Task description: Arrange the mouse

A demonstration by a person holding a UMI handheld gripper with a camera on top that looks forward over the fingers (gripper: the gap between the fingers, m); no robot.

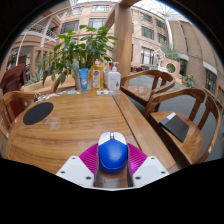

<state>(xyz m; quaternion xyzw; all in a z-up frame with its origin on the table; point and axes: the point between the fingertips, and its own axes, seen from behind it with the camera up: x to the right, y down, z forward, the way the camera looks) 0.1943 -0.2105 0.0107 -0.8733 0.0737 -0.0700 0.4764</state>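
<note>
A blue and white computer mouse [112, 153] sits between my gripper's [112, 163] two fingers, its white front end pointing away from me over the wooden table [75, 125]. The magenta pads [89, 157] press against both of its sides. The mouse looks held just above or at the tabletop; I cannot tell whether it touches the wood. A round black mouse mat [38, 113] lies on the table to the far left of the fingers.
Bottles [113, 79] and a potted plant [84, 50] stand at the table's far edge. Wooden chairs [178, 112] stand to the right, one with a dark object [174, 125] on its seat, and another chair [8, 105] to the left.
</note>
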